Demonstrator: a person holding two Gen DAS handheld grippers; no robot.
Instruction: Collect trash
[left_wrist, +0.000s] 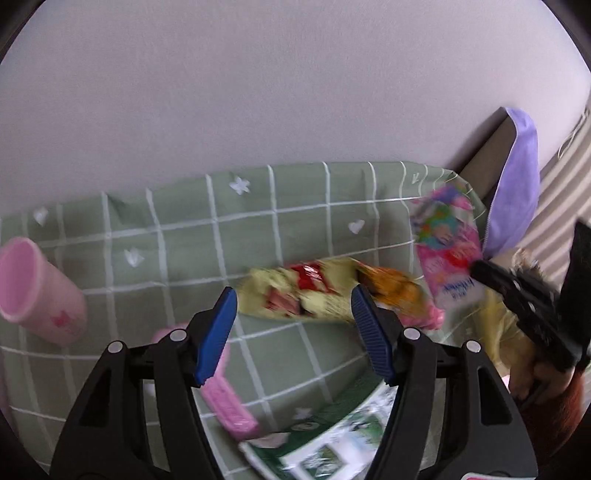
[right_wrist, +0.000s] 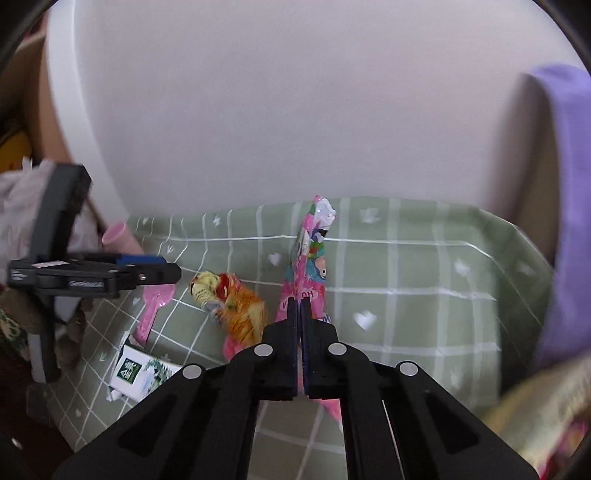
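My right gripper (right_wrist: 300, 306) is shut on a pink printed snack wrapper (right_wrist: 310, 258) and holds it upright above the green checked tablecloth (right_wrist: 424, 314). The same wrapper (left_wrist: 448, 251) shows at the right of the left wrist view, with the right gripper (left_wrist: 480, 267) pinching its edge. My left gripper (left_wrist: 293, 314) is open and empty, just in front of a crumpled yellow, red and orange wrapper (left_wrist: 314, 291), which also shows in the right wrist view (right_wrist: 232, 302). The left gripper (right_wrist: 162, 271) appears at the left there.
A pink cup (left_wrist: 35, 291) lies on its side at the left. A pink comb (left_wrist: 225, 395) and a green and white leaflet (left_wrist: 325, 439) lie near the front. A purple cloth (left_wrist: 517, 184) hangs at the right. A white wall stands behind the table.
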